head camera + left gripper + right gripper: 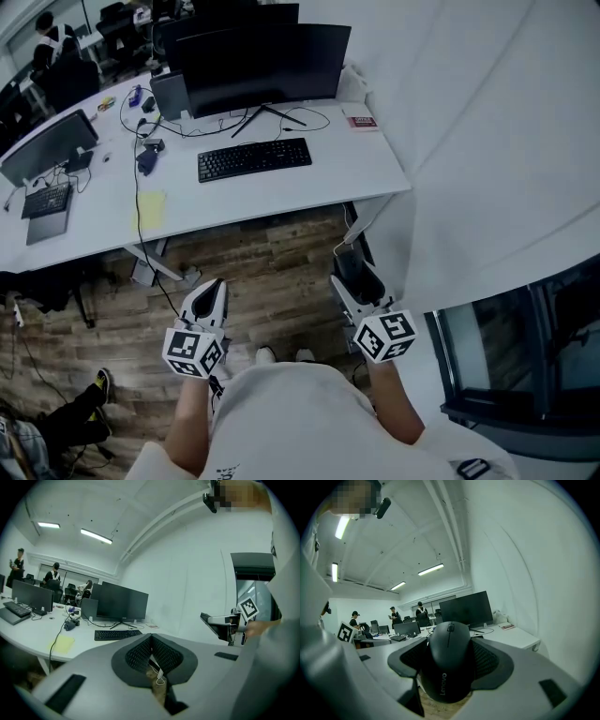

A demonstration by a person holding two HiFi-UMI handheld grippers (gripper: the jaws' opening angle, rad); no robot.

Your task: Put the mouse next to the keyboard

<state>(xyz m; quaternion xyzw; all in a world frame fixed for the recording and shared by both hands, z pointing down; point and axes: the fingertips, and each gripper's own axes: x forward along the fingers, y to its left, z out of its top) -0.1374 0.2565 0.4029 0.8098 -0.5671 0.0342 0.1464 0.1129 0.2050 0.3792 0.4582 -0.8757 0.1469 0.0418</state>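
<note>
Mouse [449, 665] is up off the bench [361, 167], pinched between the jaws of the right tool [354, 281], held low over the wooden floor and well apart from the keyboard [254, 158]. Left tool [151, 641] hangs alongside, jaws pressed together on nothing. So this looks like the carry stage. Next call: bring the right tool forward over the bench and set the mouse down on the bare patch just beside the keyboard's right end.

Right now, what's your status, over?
Left gripper shut, empty. Right gripper shut on black Lenovo mouse. Keyboard ahead on white desk, bare spot at its right.
</note>
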